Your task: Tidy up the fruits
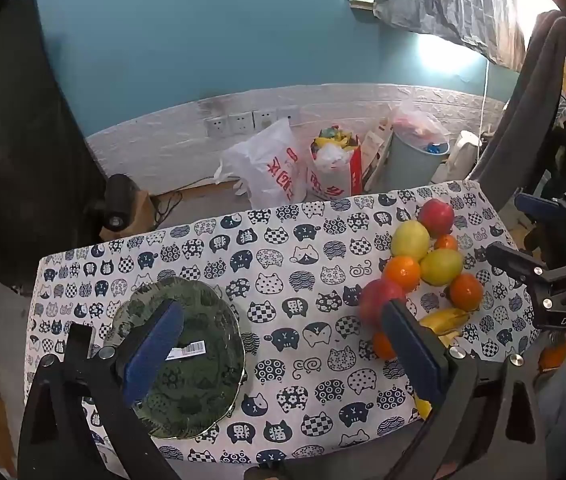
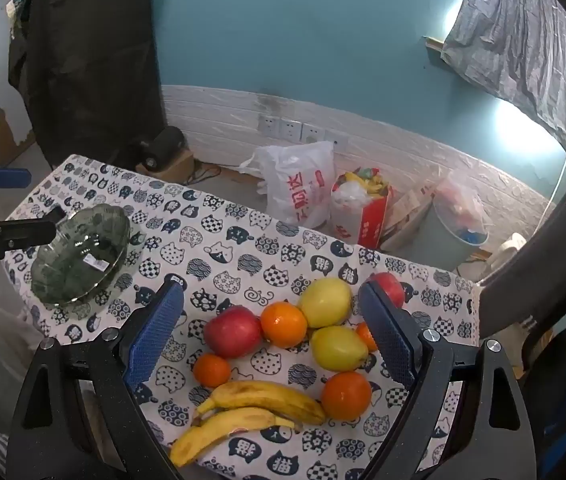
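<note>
Both hand-held grippers wide open, seemingly empty: left hand-held gripper [image 1: 283, 354], right hand-held gripper [image 2: 271, 332].

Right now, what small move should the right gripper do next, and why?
Probably lower the right gripper onto the nearer red apple: its jaws are open and empty above the fruit pile, and the green glass bowl holds no fruit.

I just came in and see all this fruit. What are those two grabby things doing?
A person holds two grippers over a table with a cat-print cloth. Both are open and empty. The left gripper hangs over an empty green glass bowl. The right gripper hangs over a pile of fruit: apples, oranges, yellow-green fruits and bananas. No fruit is in the bowl yet.
</note>
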The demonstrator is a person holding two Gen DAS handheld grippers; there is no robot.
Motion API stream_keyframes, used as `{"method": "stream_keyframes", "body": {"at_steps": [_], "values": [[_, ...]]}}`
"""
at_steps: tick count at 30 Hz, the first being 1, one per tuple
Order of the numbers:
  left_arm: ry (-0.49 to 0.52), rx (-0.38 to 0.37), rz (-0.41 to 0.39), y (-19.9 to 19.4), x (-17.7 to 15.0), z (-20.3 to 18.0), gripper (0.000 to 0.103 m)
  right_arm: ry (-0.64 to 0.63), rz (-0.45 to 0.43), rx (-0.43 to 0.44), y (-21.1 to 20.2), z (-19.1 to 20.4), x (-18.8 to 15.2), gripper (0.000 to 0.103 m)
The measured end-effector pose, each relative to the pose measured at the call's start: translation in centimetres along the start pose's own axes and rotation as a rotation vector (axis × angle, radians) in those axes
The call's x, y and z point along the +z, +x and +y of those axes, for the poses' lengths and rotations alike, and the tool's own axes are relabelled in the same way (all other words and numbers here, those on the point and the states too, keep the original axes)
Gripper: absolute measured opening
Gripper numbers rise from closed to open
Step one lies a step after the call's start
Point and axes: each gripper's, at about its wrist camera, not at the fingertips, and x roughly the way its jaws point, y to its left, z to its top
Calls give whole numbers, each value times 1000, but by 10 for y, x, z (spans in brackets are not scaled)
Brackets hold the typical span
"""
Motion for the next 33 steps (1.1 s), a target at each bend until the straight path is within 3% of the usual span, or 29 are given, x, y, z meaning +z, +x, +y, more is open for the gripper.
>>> {"method": "stream_keyframes", "body": {"at_steps": [33], "values": [[12,4,-8,-2,-1,-2,100,-10,7,3,2,3,-1,88]]}}
